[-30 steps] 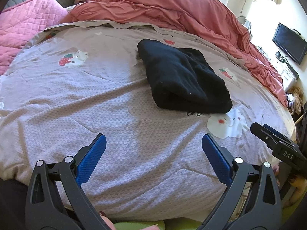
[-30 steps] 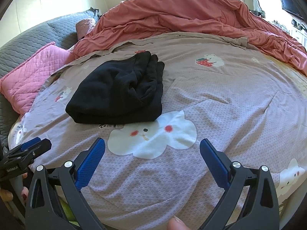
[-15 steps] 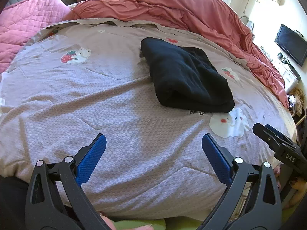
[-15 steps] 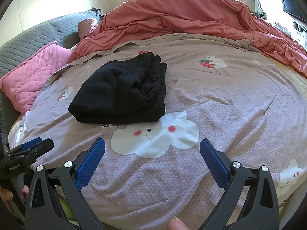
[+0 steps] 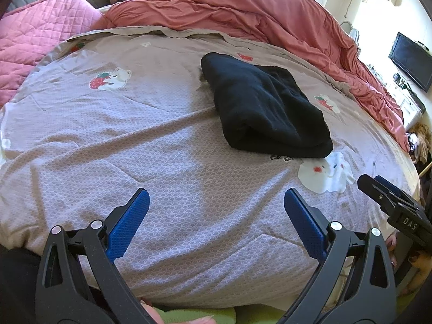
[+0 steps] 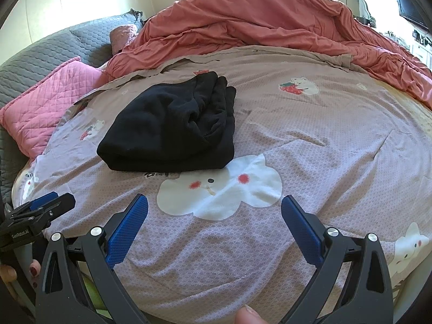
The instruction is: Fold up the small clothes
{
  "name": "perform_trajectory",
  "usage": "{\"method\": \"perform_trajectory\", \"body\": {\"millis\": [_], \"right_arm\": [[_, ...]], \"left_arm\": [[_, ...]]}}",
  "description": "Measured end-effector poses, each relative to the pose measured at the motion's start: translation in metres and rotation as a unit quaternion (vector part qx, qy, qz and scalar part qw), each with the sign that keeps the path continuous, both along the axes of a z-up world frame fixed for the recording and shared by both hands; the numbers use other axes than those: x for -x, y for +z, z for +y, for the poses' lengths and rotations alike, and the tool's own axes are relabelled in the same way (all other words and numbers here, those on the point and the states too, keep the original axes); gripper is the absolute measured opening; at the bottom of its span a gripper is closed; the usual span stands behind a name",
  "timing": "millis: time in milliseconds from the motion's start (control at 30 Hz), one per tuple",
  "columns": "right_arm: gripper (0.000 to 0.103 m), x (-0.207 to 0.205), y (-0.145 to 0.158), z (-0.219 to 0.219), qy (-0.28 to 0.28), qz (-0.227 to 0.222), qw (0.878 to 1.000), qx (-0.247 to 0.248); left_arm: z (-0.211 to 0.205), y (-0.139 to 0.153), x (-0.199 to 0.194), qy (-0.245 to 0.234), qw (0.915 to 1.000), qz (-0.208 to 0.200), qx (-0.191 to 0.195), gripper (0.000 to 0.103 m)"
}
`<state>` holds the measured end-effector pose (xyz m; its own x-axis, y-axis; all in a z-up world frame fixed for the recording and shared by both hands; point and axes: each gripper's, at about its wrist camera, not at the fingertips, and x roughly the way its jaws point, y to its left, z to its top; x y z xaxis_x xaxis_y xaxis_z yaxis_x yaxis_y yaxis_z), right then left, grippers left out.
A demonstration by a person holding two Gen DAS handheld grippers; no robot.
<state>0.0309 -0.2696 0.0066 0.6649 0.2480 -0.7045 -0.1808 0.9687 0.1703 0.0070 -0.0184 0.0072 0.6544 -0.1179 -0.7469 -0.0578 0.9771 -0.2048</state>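
Note:
A black garment (image 5: 266, 108), folded into a thick rectangle, lies on the mauve bedsheet (image 5: 135, 135); it also shows in the right wrist view (image 6: 172, 129), above a white cloud print (image 6: 218, 191). My left gripper (image 5: 216, 199) is open and empty, hovering over the bed's near edge, well short of the garment. My right gripper (image 6: 214, 208) is open and empty, low over the sheet in front of the garment. Each gripper shows at the edge of the other's view: the right one (image 5: 391, 205), the left one (image 6: 40, 213).
A rumpled salmon duvet (image 5: 256, 13) is heaped across the far side of the bed. Pink quilted pillows (image 5: 35, 40) and a grey headboard (image 6: 40, 54) are at the left. A TV (image 5: 410, 59) hangs at the far right.
Both grippers have shifted only slightly; the garment sits a little lower in the views. Both stay open and nothing was grasped.

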Motion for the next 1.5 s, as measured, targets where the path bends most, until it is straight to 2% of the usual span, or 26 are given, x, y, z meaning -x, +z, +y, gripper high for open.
{"method": "perform_trajectory", "body": {"millis": [1500], "right_arm": [[0.098, -0.0008, 0.0035, 0.0013, 0.003, 0.003, 1.0, 0.004]], "left_arm": [[0.0034, -0.0006, 0.0027, 0.001, 1.0, 0.0, -0.006, 0.093]]}}
